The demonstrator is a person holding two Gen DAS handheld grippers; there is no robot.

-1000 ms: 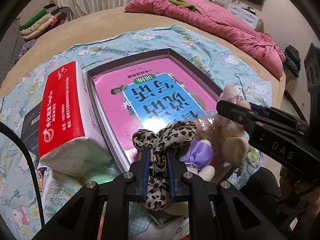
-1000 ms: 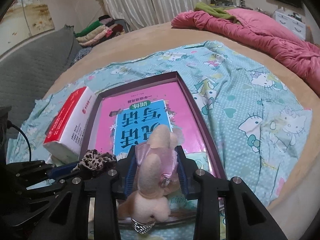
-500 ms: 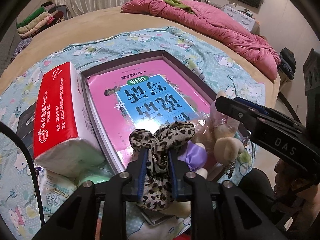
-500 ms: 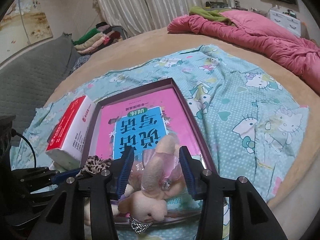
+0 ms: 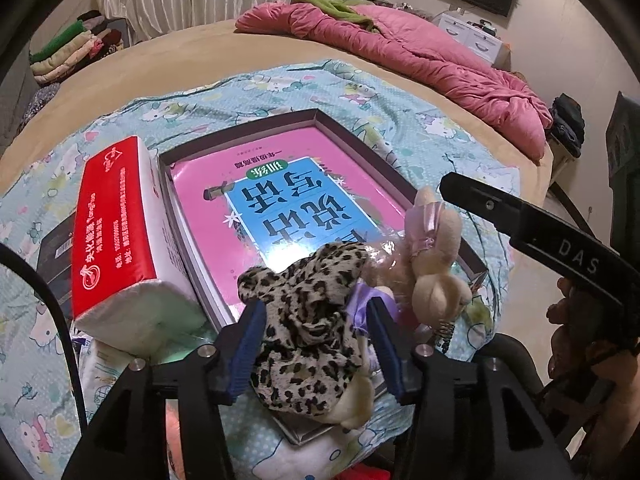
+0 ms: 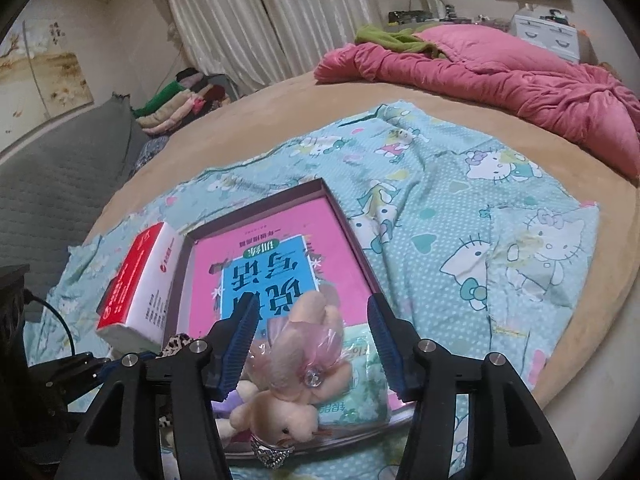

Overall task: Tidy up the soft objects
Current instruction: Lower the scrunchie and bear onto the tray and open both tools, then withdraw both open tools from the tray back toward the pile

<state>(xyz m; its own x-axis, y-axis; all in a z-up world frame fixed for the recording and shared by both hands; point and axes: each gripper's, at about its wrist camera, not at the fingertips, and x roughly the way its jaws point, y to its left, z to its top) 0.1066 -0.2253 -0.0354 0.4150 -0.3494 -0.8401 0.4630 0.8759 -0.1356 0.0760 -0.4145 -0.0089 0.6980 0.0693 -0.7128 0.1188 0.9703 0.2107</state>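
The red-and-white tissue pack (image 5: 120, 236) lies at the far left, leaning against the left wall of the shallow dark-rimmed tray (image 5: 362, 148). The tray rests on the cartoon-print cloth (image 6: 480, 216) and holds a pink-and-blue book (image 5: 280, 200) lying flat.

At the tray's near edge, the left gripper (image 5: 316, 340) has its fingers spread wide. The leopard-print scrunchie (image 5: 308, 320) sits between them, but neither pad appears to press on it; it rests on the tray's near rim and the items beneath.

To the right, the beige plush toy (image 6: 296, 364), with a pink bow and a plastic wrap, lies on the near end of the tray, partly over a green printed packet (image 6: 356, 380). A small purple piece (image 5: 362, 300) lies between the scrunchie and the toy. The right gripper (image 6: 312, 352) straddles the toy with its fingers wide apart and grips nothing.

Judged step: release. Both soft items appear deposited together in the tray's near end.

Next move, as a judgement: withdraw each gripper straight back, keeping the fingers apart so the pads do not drag the scrunchie or the toy's wrap off the rim.
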